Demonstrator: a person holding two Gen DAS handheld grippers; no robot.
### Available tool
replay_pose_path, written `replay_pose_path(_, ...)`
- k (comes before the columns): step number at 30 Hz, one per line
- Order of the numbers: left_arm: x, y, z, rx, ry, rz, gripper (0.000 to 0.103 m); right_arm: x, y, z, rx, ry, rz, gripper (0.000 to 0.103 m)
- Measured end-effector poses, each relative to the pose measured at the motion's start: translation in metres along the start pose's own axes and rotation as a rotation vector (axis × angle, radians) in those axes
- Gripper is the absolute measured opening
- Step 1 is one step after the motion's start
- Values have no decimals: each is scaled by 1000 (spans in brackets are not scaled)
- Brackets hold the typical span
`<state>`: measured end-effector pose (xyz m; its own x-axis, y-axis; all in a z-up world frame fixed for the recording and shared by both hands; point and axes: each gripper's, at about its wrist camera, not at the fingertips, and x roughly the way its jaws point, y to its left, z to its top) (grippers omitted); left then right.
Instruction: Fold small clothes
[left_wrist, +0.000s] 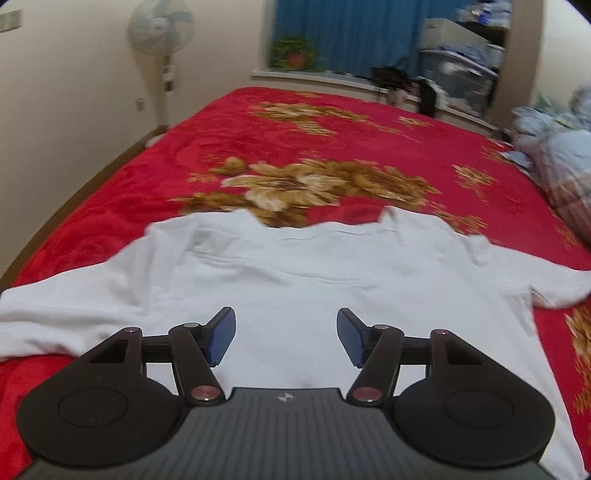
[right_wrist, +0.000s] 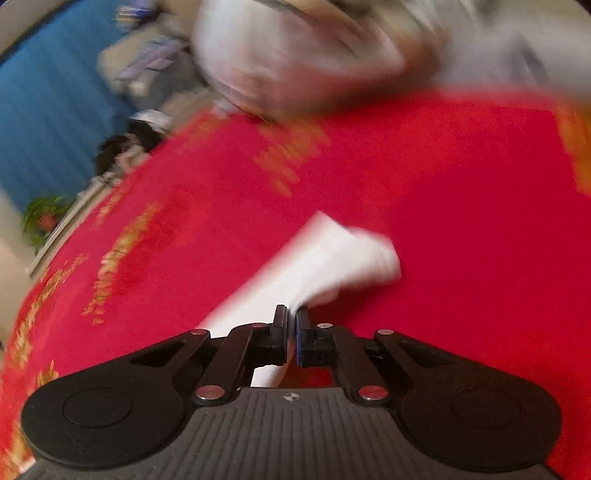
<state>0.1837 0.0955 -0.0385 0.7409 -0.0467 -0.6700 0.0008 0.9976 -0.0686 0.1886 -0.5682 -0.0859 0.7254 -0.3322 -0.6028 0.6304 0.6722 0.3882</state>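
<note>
A small white shirt (left_wrist: 295, 273) lies spread flat on the red flowered bedspread (left_wrist: 295, 140), collar away from me, sleeves out to both sides. My left gripper (left_wrist: 286, 334) is open and empty, hovering just above the shirt's lower middle. In the right wrist view, which is motion-blurred, my right gripper (right_wrist: 291, 332) is shut on a white sleeve (right_wrist: 332, 258) of the shirt, which sticks out ahead of the fingertips above the red bedspread (right_wrist: 461, 221).
A pale blue quilt (left_wrist: 561, 162) is heaped on the bed's right side. A standing fan (left_wrist: 160, 33) is by the left wall. A windowsill with a potted plant (left_wrist: 293, 51), blue curtain and storage boxes (left_wrist: 458, 74) lies beyond the bed.
</note>
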Motion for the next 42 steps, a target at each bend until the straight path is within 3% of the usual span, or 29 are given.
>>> replay_pose_path(3,-1,22,9,-109,2,36,66,-42,76,-5,-222,-163,86,4)
replay_pose_path(5,-5,37,16,-163,-15,58,66,-79,137,-26,-335,-233,232,4)
replay_pose_path(8,-12,58,25,-224,-38,104,66,-138,226,-79,-455,-255,518,4)
replay_pose_path(11,-16,85,33,-321,-37,113,66,-188,294,-150,-504,-170,803,5)
replay_pose_path(13,-18,101,39,-377,-39,108,66,-205,328,-206,-529,-21,938,8)
replay_pose_path(15,-19,114,43,-418,-40,100,65,-203,350,-260,-579,203,1006,22)
replay_pose_path(17,-17,125,47,-445,-27,71,62,-194,358,-307,-664,443,976,22)
replay_pose_path(18,-14,129,47,-461,-15,50,60,-190,354,-320,-694,531,947,22)
replay_pose_path(19,-12,133,47,-472,-1,26,51,-191,346,-325,-719,573,918,22)
replay_pose_path(22,3,139,45,-509,54,-68,31,-200,317,-301,-760,544,861,22)
replay_pose_path(25,26,137,42,-528,129,-173,30,-201,284,-254,-724,533,794,22)
replay_pose_path(27,44,132,40,-526,175,-200,30,-201,253,-224,-681,514,762,24)
replay_pose_path(32,85,121,32,-508,248,-185,34,-186,196,-190,-533,431,696,27)
replay_pose_path(36,108,120,25,-505,264,-148,34,-147,174,-184,-330,447,616,30)
replay_pose_path(37,111,120,26,-501,255,-149,32,-138,173,-184,-296,450,618,30)
replay_pose_path(39,110,116,29,-465,233,-135,12,-121,170,-185,-238,453,603,30)
replay_pose_path(42,90,114,38,-414,173,-105,7,-99,170,-185,-147,488,616,30)
